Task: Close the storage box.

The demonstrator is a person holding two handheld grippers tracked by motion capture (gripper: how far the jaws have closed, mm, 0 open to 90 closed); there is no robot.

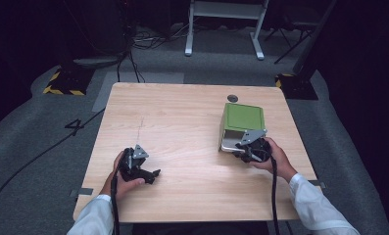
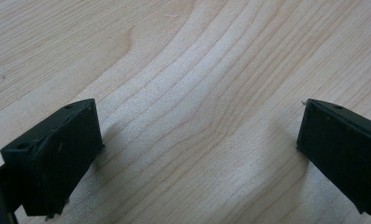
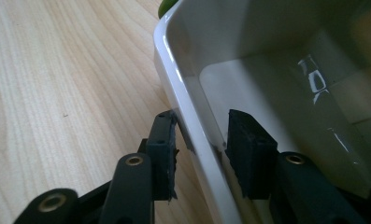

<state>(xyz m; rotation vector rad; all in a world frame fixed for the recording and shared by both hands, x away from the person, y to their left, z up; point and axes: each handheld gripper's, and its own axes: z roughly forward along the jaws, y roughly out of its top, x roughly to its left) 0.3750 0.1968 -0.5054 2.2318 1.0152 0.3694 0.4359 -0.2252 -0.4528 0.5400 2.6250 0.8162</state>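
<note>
One white glossy box [image 3: 267, 93], green lid [image 1: 244, 117], right gripper [image 3: 202, 149] straddling rim.

box [image 3: 286, 93] far side cropped, contents unclear

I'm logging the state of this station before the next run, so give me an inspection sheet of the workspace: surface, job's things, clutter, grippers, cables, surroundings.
Surface: light wooden table, with a round grommet near its far edge.
Job's things: white container with a green lid tilted open on it, at the right side.
Clutter: nothing seen.
Grippers: left gripper open, over bare wood; right gripper straddles the container's near wall, one jaw outside and one inside; whether it pinches is unclear.
Cables: one black cable trails from each gripper toward the person; more lie on the floor beyond the table.
Surroundings: grey carpet, a white frame stand, yellow-black hazard bases, darkness beyond.
</note>
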